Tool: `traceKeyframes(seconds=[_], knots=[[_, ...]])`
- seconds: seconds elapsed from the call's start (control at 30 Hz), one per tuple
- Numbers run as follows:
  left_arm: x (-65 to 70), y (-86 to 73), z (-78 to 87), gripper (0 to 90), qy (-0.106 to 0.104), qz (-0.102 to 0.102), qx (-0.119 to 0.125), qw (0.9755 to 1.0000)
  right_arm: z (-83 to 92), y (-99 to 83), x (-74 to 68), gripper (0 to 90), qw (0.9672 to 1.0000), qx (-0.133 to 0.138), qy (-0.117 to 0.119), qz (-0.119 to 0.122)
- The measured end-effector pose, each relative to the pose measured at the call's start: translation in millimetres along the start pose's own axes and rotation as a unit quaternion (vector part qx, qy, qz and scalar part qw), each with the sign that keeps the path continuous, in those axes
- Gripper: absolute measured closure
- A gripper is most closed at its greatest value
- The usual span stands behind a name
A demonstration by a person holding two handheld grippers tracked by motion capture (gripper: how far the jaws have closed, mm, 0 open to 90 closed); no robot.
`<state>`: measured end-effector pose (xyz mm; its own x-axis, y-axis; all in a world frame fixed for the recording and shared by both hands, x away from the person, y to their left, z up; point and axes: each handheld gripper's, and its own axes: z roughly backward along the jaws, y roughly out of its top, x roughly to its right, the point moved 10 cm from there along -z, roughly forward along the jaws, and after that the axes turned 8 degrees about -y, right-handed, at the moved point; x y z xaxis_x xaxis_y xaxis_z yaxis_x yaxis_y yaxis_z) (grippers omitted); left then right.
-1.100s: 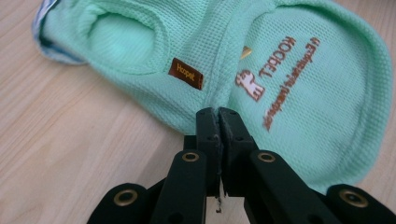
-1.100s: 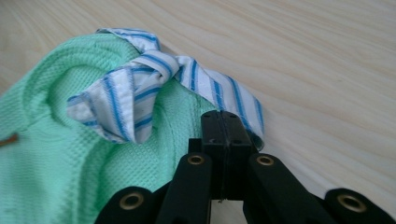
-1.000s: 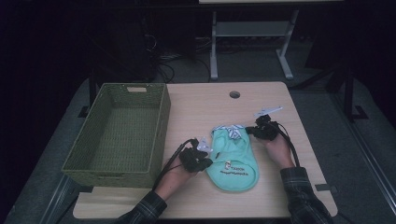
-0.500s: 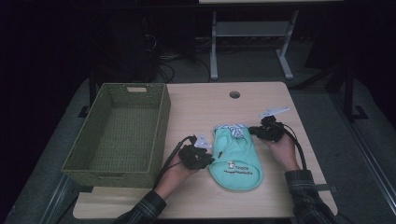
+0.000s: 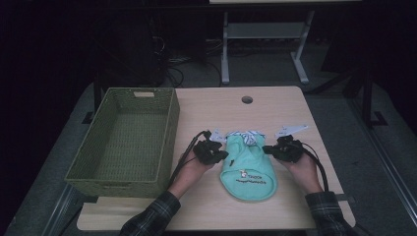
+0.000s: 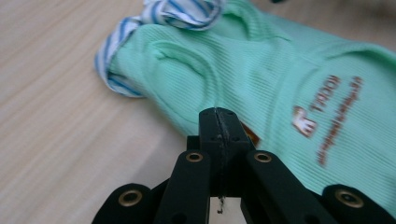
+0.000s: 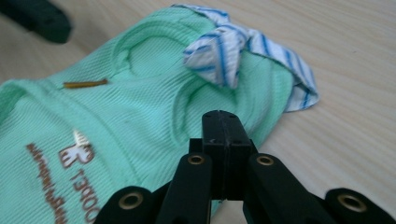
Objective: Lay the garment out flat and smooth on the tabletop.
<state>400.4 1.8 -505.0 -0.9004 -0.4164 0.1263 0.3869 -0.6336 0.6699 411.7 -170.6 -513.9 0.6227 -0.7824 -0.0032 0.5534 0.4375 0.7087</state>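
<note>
A small mint-green garment with a blue-striped collar lies flat on the wooden table, printed side up. My left gripper rests at the garment's left edge, its tip over the fabric's border. My right gripper sits at the right edge, pointing at the collar end. Both pairs of jaws have just been closing and now meet tip to tip, and I see no fabric between them. The striped collar is bunched up near the neck opening.
An empty green woven basket stands on the left part of the table, close to my left hand. A round cable hole sits near the table's far edge. Metal desk legs stand on the floor beyond.
My left gripper moved away from the person along the garment's left side. The right gripper slid outward to the right and a little nearer. The garment now lies smoother.
</note>
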Motion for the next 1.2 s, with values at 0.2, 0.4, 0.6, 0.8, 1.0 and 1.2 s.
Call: traceKeyframes(seconds=[0.2,0.4,0.6,0.8,1.0,1.2], knots=[[-22.1,13.0,-6.0,89.4,0.018,0.004,0.009,0.9998,5.4,-13.9,-12.0,89.9,0.9999,-0.010,0.008,0.005],[-44.2,30.1,-14.5,89.3,0.033,0.004,0.015,0.9993,10.8,-26.2,-20.3,89.8,0.9997,-0.016,0.014,0.007],[-64.8,42.0,-35.3,89.3,0.043,0.006,0.015,0.9989,17.1,-39.6,-26.1,89.9,0.9994,-0.026,0.020,0.008],[-70.5,37.5,-56.7,89.4,0.040,0.015,0.004,0.9991,16.3,-49.5,-28.3,89.9,0.9988,-0.043,0.023,0.012],[-67.1,23.4,-55.9,89.5,0.035,0.024,-0.011,0.9991,15.4,-51.7,-26.4,89.8,0.9984,-0.049,0.021,0.018],[-56.6,6.0,-40.9,89.5,0.029,0.034,-0.021,0.9988,16.2,-53.6,-22.1,89.8,0.9983,-0.053,0.019,0.014]])
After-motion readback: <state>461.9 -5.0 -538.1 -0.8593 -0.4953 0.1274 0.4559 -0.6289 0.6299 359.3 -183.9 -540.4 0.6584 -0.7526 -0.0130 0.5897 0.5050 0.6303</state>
